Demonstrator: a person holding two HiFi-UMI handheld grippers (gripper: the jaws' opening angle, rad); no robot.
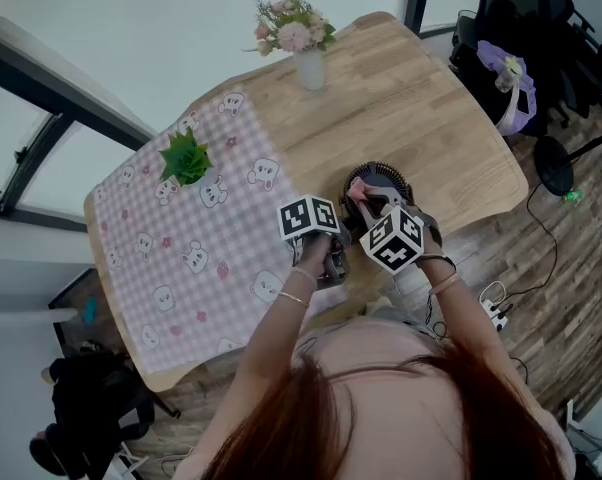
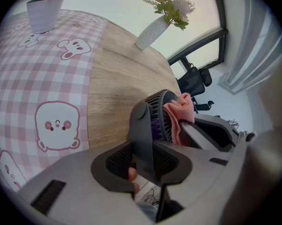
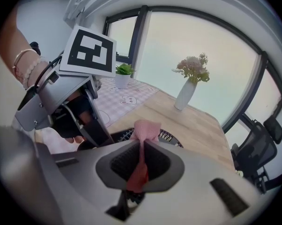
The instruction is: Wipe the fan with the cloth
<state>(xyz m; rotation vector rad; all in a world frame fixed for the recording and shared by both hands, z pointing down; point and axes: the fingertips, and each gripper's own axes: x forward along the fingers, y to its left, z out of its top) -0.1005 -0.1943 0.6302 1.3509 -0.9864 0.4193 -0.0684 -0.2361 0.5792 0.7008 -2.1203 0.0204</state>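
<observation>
The step in hand looks like wiping the front grille. The small dark desk fan (image 1: 381, 180) is at the near edge of the wooden table (image 1: 451, 128), lower centre of the head view, just right of the checked tablecloth (image 1: 161, 258). The left gripper (image 2: 144, 163) is clamped on the fan's grey stem and steadies it. The right gripper (image 3: 140, 167) pinches a pink cloth (image 3: 144, 131), whose free end lies against the grille (image 3: 169, 136).

To do this well, I judge that the left grip should be firm while the right sweeps the cloth lightly across the wires, following the rim, so the head does not twist in the clamp.

In the left gripper view the fan is edge-on. Its stem rises up the frame from the jaws, and that is its long axis. The grey back is to the left and the grille faces right, toward the cloth. I cannot tell whether its base rests on the wood.
</observation>
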